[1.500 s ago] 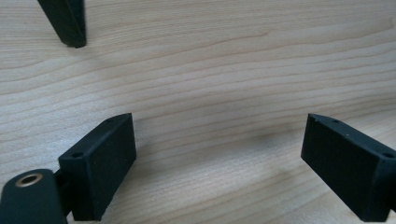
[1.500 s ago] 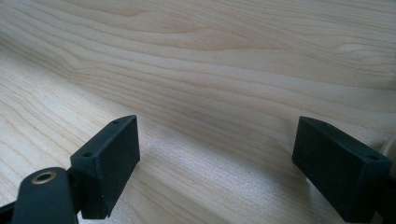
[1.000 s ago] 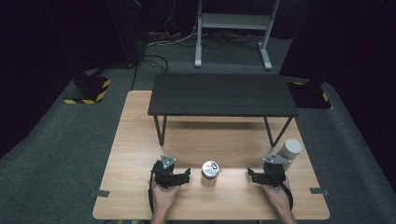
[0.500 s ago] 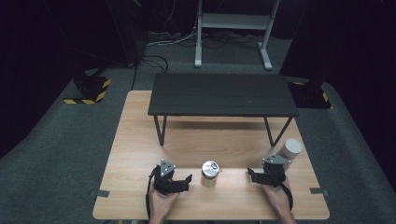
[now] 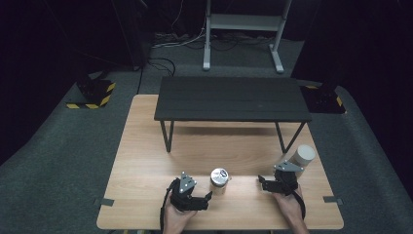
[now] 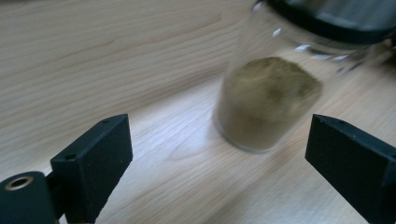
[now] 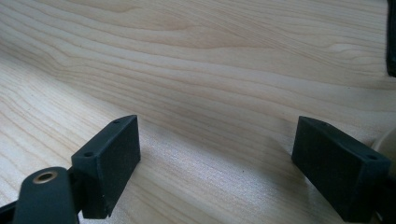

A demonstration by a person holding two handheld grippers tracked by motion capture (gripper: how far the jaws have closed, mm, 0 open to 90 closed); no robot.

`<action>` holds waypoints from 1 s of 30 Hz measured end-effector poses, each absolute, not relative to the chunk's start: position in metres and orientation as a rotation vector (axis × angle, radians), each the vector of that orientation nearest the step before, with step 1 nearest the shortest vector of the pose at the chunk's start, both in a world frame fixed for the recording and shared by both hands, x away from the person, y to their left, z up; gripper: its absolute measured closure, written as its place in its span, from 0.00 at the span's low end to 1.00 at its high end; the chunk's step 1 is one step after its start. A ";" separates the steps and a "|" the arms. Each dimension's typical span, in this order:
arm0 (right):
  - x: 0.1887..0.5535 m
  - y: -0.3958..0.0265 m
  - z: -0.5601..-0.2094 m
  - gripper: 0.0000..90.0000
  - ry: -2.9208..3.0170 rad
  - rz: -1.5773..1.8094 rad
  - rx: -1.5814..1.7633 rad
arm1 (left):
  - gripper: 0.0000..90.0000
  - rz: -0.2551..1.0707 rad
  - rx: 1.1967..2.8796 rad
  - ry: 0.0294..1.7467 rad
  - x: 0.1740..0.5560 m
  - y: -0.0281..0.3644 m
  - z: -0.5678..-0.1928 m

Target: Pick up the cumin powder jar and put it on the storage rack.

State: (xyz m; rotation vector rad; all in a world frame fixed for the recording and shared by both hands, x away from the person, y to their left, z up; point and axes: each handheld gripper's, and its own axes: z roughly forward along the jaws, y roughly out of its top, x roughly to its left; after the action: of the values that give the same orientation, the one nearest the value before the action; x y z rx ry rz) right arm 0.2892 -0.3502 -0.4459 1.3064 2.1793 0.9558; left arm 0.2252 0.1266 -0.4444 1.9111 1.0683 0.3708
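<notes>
Glass jar stands just ahead of our left hand-held gripper, jaws wide and empty; a careless push could topple it.

Bare table left of the spice jar; behind it, low passage under the black shelf; right of it, open wood up to a white cylinder.

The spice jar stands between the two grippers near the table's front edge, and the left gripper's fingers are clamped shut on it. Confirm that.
Not quite. The spice jar does stand between the left gripper and the right gripper near the front edge of the table, but the left gripper view shows the fingers open, apart from the glass.
</notes>
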 end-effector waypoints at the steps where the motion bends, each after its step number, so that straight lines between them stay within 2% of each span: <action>1: 0.289 -0.350 -0.446 0.16 2.179 0.956 1.307 | 0.08 0.371 1.912 1.057 0.225 0.125 -0.443; 8: 0.289 -0.350 -0.446 0.16 2.179 0.955 1.307 | 0.08 0.390 1.954 0.976 0.225 0.106 -0.434; 30: 0.289 -0.350 -0.446 0.16 2.180 0.955 1.307 | 0.08 0.434 1.979 0.983 0.241 0.074 -0.431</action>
State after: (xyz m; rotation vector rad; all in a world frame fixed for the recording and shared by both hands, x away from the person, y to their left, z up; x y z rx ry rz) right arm 0.2892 -0.3502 -0.4458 1.3066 2.1804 0.9553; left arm 0.2406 0.0737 -0.4312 1.9789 0.9831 0.4336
